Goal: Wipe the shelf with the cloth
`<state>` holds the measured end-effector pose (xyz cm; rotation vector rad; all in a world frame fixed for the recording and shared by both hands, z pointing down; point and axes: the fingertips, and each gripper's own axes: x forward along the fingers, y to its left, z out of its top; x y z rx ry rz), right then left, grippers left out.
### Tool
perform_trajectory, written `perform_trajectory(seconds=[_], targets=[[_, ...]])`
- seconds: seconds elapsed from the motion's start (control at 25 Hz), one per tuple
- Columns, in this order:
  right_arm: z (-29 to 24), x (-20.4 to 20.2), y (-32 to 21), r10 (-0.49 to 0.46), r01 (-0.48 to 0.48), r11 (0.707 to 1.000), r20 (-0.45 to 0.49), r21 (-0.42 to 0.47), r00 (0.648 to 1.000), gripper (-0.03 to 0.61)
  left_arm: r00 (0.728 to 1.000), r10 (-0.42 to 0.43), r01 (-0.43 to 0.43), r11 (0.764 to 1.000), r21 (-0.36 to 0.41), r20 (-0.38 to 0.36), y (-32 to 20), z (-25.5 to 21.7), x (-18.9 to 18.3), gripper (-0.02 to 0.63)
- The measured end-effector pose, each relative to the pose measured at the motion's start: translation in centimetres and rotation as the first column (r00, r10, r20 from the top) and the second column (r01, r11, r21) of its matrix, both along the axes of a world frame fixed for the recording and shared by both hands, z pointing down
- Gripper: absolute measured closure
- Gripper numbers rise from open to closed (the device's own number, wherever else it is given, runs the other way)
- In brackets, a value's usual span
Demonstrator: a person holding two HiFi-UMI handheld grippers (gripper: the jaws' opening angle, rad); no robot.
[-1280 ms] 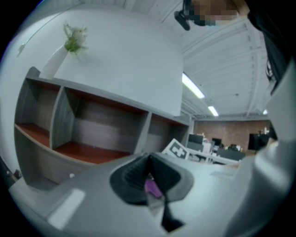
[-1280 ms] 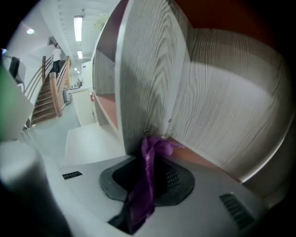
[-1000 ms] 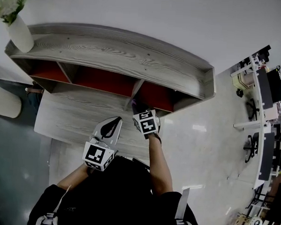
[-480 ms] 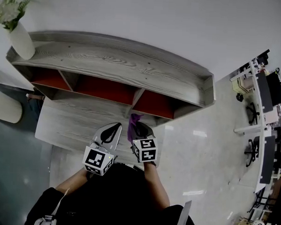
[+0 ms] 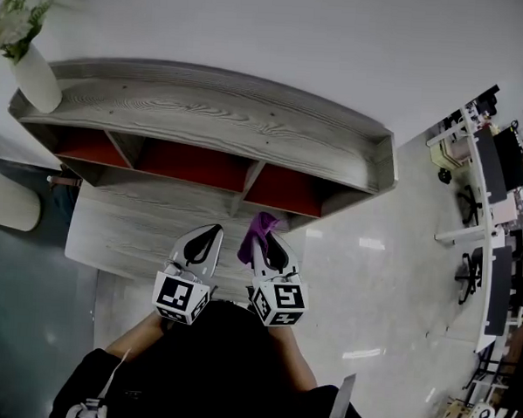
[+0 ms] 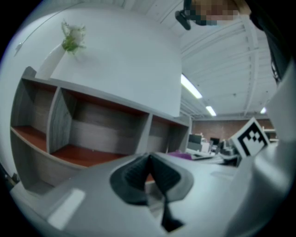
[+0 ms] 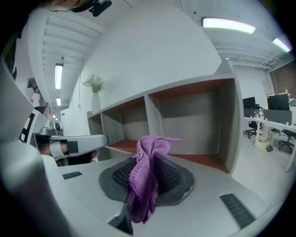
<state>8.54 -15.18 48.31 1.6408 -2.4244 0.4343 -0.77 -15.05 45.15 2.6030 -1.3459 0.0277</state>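
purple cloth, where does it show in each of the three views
Head view: the purple cloth is at centre, in the right gripper, below the shelf.
Left gripper view: the purple cloth is a thin sliver right of centre.
Right gripper view: the purple cloth is dead centre, pinched between the jaws.
Shared landmark: the white vase of flowers on the shelf's top.

Head view: high overhead, looking steeply down on the shelf (image 5: 214,114) top, left gripper (image 5: 209,233) and right gripper (image 5: 266,246) near the bottom. Left gripper view: low, right behind its closed jaws, facing the shelf's open compartments, right gripper at the right edge. Right gripper view: low, close behind the pinched cloth (image 7: 143,180), facing the same compartments. Shelf and flower vase (image 5: 37,65) shared by all three.
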Motion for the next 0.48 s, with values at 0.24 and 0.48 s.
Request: perform_trajectory(seconds=[0.24,0.48], targets=[[-2.3,1.6,1.3,0.087,-0.090,0.991,0.033,0.101,0.996,0.502,1.000,-0.012,0.012,1.000,-0.002,0.001,0.2,0.0,-0.3,0.609],[-2.1,2.5,1.8,0.114,-0.118,0.987,0.044,0.110,0.992,0.502,1.000,-0.013,0.013,1.000,0.008,0.005,0.2,-0.1,-0.2,0.609]])
